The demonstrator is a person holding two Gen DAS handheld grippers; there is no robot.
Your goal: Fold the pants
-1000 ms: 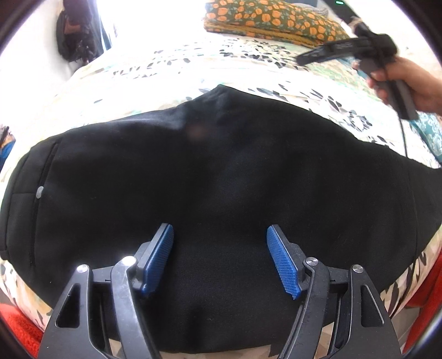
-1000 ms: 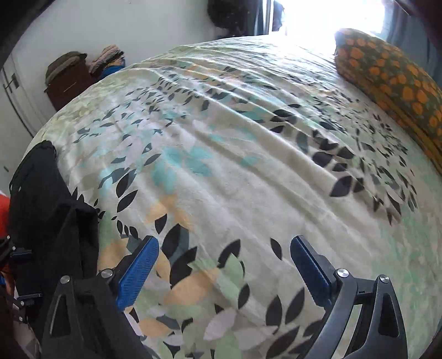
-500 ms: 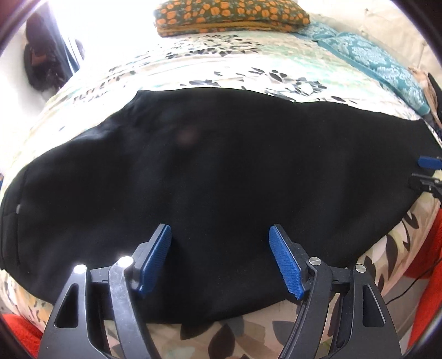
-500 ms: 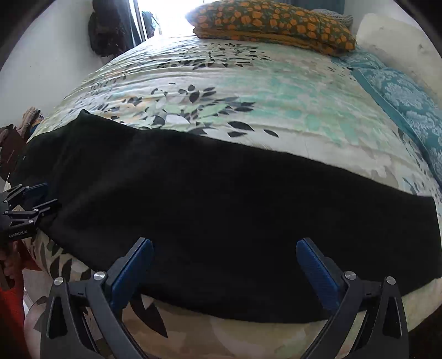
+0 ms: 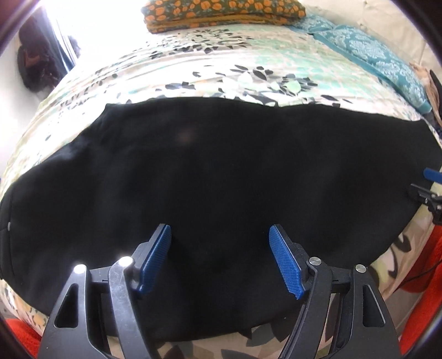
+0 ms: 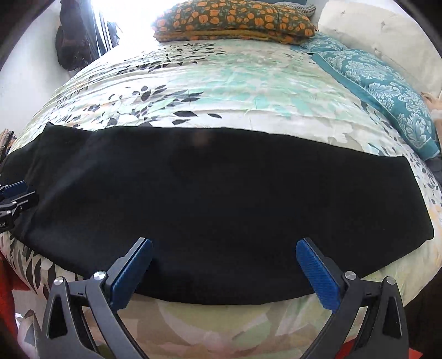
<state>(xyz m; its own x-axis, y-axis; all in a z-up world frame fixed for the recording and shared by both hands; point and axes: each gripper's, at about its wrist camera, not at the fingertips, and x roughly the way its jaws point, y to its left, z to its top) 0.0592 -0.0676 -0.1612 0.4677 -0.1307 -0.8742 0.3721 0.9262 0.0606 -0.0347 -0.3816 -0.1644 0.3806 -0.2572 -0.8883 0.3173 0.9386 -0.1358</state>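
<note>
Black pants lie flat and lengthwise along the near side of a bed; in the right wrist view the pants end in a straight hem at the right. My left gripper hovers open over the near part of the pants, nothing between its blue pads. The right gripper stands wide open above the pants' near edge, its pads apart from the cloth. Each gripper shows at the other view's side edge: the right one, the left one.
The bed carries a leaf-patterned sheet. An orange-flowered pillow lies at the far end, a teal patterned cloth along the right side, a white pillow behind it. Red fabric shows below the bed's near edge.
The right gripper swung from over bare sheet to the pants' near edge and rolled level. The left gripper slid along the pants; the person's hand left its view.
</note>
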